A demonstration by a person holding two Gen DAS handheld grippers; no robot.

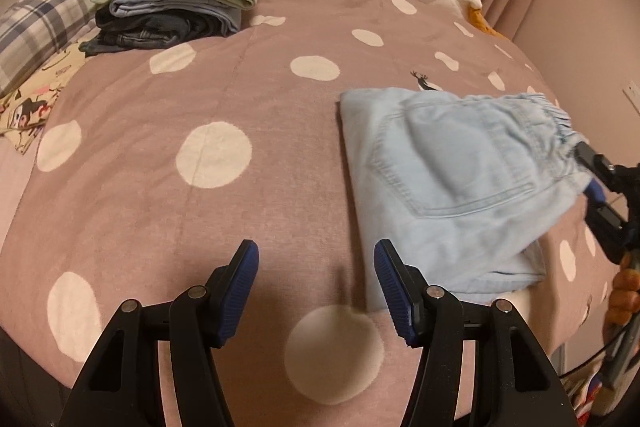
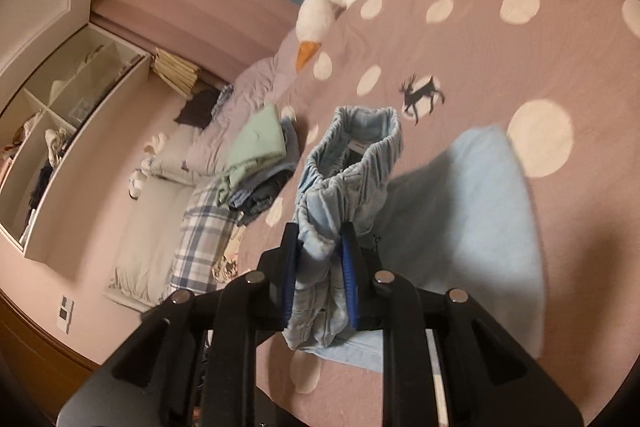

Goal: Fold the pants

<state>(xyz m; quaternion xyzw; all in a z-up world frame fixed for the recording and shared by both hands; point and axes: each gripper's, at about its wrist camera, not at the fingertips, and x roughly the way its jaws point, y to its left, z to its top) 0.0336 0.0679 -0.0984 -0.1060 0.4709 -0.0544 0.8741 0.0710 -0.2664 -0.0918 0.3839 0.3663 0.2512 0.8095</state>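
Clamping the pants waistband, right claw; left claw spread, empty.

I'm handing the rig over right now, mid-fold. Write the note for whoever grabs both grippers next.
Right gripper: shut on the elastic waistband of the light blue pants, lifting that end off the bed.
Left gripper: open, empty, hovering over the polka-dot duvet just beside the pants.
Done: the pants are already folded compact, back pocket up. A stack of folded clothes sits near the pillows.
Left: lay the waistband end down to finish the fold, then probably move the pants to the stack.
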